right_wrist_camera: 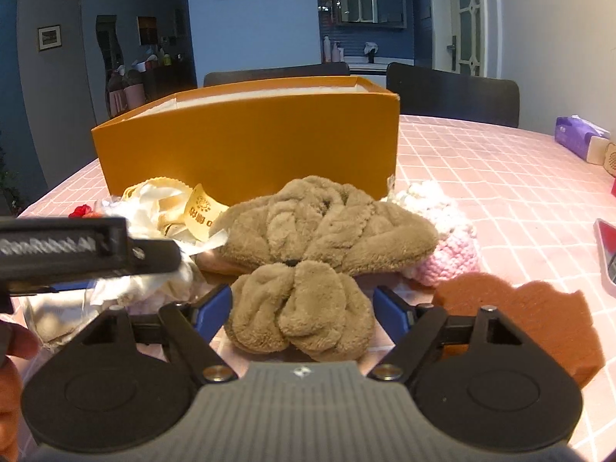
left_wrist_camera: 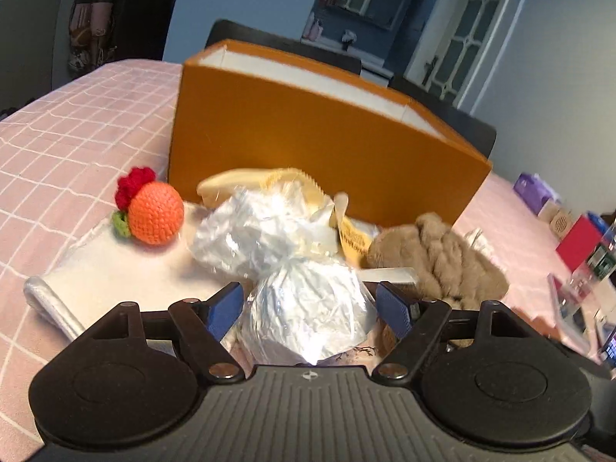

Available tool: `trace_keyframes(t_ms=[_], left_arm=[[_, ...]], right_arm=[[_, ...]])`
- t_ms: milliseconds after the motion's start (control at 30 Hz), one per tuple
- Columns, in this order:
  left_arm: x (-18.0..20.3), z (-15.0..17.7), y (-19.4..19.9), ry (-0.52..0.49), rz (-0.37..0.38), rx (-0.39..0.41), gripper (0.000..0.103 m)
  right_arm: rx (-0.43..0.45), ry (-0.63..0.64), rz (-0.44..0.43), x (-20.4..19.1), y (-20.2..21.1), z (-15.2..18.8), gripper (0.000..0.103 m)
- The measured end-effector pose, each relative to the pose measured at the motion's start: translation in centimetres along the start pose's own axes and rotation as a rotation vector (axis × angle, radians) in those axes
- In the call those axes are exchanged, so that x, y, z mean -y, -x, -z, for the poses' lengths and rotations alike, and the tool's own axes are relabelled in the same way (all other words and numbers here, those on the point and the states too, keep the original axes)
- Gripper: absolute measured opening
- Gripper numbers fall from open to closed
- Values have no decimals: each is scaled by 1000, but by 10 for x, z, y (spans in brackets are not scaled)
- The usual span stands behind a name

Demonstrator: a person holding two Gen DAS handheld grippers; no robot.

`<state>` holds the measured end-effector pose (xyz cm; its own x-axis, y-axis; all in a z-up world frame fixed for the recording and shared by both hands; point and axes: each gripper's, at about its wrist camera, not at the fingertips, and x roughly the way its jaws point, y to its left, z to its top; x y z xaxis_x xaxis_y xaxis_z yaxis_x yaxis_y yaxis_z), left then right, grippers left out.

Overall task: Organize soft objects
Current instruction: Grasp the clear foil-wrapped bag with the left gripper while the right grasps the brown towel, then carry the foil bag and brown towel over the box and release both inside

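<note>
Left wrist: my left claw point(left_wrist_camera: 310, 310) is spread wide, a crinkly white wrapped bundle point(left_wrist_camera: 308, 315) between its blue fingers, untouched; crochet orange point(left_wrist_camera: 155, 215) ahead-left, orange box point(left_wrist_camera: 308, 146) beyond.

Right wrist: right claw point(right_wrist_camera: 302, 308) released too, straddling the brown plush knot point(right_wrist_camera: 308, 269) on the pink table point(right_wrist_camera: 481, 177); sponge point(right_wrist_camera: 531, 315) just right.

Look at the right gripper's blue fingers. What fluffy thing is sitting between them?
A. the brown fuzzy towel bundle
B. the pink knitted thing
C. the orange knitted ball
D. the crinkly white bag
A: the brown fuzzy towel bundle lies between the right gripper's open blue fingers.
</note>
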<state>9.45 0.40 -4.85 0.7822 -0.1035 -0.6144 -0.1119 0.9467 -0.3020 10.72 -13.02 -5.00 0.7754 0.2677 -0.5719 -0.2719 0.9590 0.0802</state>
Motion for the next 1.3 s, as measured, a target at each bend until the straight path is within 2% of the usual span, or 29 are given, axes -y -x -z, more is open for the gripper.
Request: trace_keyframes(t_ms=[100, 167, 267, 500, 800, 1300], left_arm=[[-1, 3, -2, 15, 11, -1, 91], [-2, 4, -1, 8, 13, 3, 85], [1, 6, 1, -16, 15, 4, 69], [3, 12, 9, -49, 37, 28, 54], [-4, 8, 35, -23, 90, 79, 52], [-4, -14, 110, -101, 176, 217, 52]], right_arm=[[-2, 5, -4, -1, -1, 3, 65], [1, 5, -10, -2, 0, 5, 61], [9, 29, -13, -6, 0, 9, 48], [32, 77, -5, -10, 4, 10, 35], [79, 55, -14, 2, 29, 3, 34], [203, 35, -60, 11, 98, -15, 35]])
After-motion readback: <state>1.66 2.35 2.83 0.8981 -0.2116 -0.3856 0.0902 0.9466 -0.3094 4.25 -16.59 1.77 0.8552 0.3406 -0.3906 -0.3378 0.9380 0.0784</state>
